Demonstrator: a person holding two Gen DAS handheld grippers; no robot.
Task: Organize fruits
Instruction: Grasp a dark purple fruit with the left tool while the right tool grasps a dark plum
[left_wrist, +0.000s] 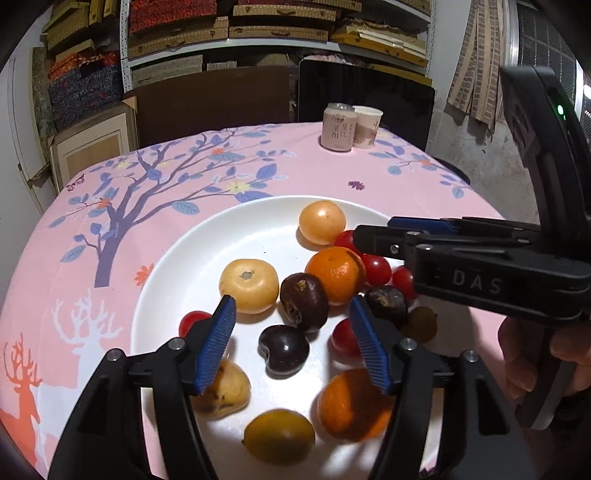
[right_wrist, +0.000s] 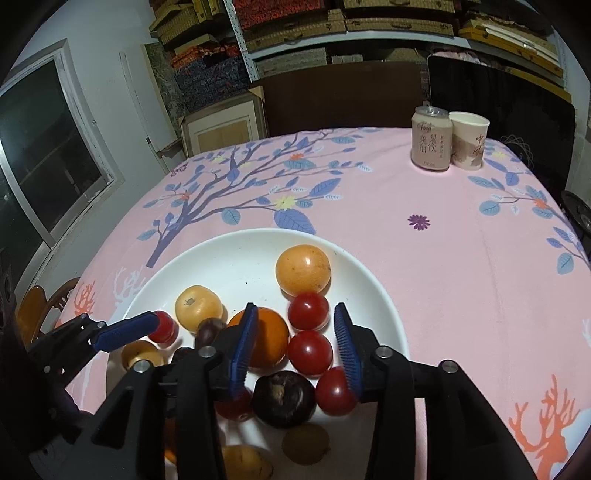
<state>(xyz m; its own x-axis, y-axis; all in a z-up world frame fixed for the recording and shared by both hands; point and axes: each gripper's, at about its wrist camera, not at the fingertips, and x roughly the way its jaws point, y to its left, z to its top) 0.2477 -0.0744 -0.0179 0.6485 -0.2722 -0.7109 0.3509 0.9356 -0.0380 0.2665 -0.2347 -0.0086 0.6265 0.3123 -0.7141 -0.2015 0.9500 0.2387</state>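
Both claws hang over the white plate (left_wrist: 173, 266) of mixed fruit on the pink tablecloth (right_wrist: 443, 258). The left gripper (left_wrist: 291, 339) is spread wide around a dark cherry (left_wrist: 283, 350) mid-plate, not touching it. The right gripper (right_wrist: 295, 347) is spread too, with cherry tomatoes (right_wrist: 309, 351) between its fingers near the plate's right rim. A can (right_wrist: 431, 138) and paper cup (right_wrist: 469, 140) sit by the table's far edge.

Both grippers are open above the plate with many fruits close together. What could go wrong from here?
1. The left gripper brackets the cherry and a chestnut; closing may catch both or push one away.
2. The right gripper hangs over packed tomatoes; a squeeze could bruise them or make them roll.
3. Both grippers crowd one plate and may collide.
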